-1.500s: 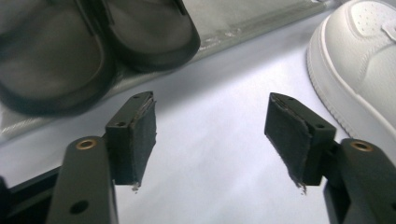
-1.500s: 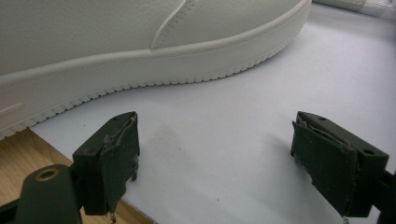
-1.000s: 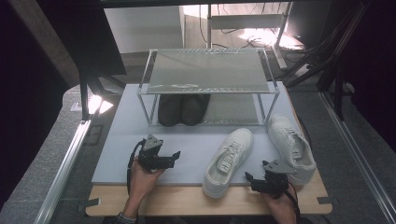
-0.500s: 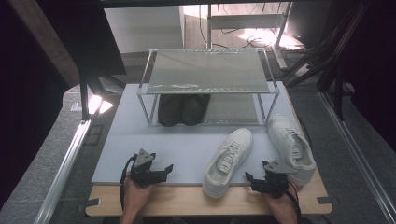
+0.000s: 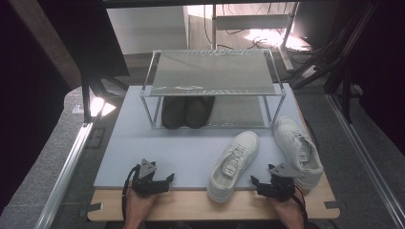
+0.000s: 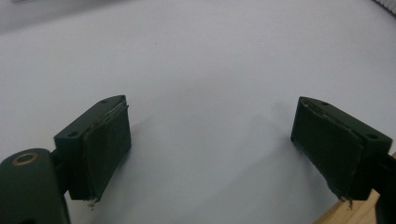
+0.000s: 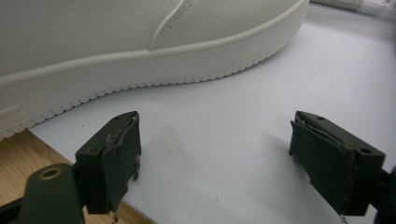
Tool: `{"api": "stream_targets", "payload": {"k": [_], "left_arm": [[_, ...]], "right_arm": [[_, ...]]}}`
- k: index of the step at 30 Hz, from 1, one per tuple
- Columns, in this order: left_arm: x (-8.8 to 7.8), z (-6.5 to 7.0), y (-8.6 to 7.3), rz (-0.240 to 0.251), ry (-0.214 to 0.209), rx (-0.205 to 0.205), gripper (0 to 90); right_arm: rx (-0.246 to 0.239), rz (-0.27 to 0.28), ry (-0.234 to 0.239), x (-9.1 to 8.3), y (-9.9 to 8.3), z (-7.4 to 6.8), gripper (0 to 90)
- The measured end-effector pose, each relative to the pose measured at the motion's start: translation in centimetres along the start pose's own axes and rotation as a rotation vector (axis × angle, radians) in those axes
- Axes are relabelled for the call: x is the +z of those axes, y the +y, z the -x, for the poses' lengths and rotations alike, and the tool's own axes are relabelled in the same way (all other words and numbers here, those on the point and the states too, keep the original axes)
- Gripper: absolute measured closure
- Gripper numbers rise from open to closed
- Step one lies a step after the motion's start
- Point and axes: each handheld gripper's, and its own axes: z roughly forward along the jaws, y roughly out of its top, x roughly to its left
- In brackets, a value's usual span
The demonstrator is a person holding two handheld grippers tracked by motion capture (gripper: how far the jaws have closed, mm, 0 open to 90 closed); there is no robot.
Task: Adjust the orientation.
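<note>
My left gripper point(image 6: 210, 154) has its jaws spread wide with nothing between them; the pads point(image 6: 105, 149) hang just above bare mat. My right gripper point(image 7: 215, 163) is likewise spread, nothing clamped; its pads point(image 7: 119, 161) sit low over the mat's near edge, with the white sole of a sneaker point(image 7: 140, 51) just beyond the jaw tips, not touching them.

From the high view, the left gripper point(image 5: 165, 180) sits at the near-left part of the grey mat point(image 5: 181, 148), where the mat meets the wooden board point(image 5: 191, 205). The right gripper point(image 5: 258, 183) sits at the near-right edge, between the two white sneakers: one point(image 5: 235, 164) lies angled just to its left, heel at the near edge; the other point(image 5: 298, 150) lies just to its right, by the mat's right edge.

At the far side of the mat stands a two-tier wire rack point(image 5: 210, 71). Its lower tier holds a pair of dark shoes point(image 5: 187, 110), side by side at the left end. Its upper tier carries nothing that I can make out.
</note>
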Motion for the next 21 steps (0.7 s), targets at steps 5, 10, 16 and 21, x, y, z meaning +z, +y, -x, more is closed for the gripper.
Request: {"api": "stream_targets", "payload": {"k": [5, 10, 16, 21], "left_arm": [[0.0, 0.0, 0.0, -0.001, 0.000, -0.002, 11.8], [0.0, 0.0, 0.0, -0.001, 0.001, -0.004, 11.9], [0.0, 0.0, 0.0, -0.001, 0.003, -0.006, 12.0], [0.0, 0.0, 0.0, -0.001, 0.004, -0.008, 12.1]], "right_arm": [[-0.005, -0.007, 0.005, 0.0, 0.1, -0.1, 13.4], [-0.003, -0.031, 0.000, -0.2, 0.3, -0.2, 15.9], [0.028, -0.034, 0.043, -1.0, 0.7, 0.0, 33.8], [0.001, -0.024, 0.086, -1.8, 1.4, -0.3, 47.7]]}}
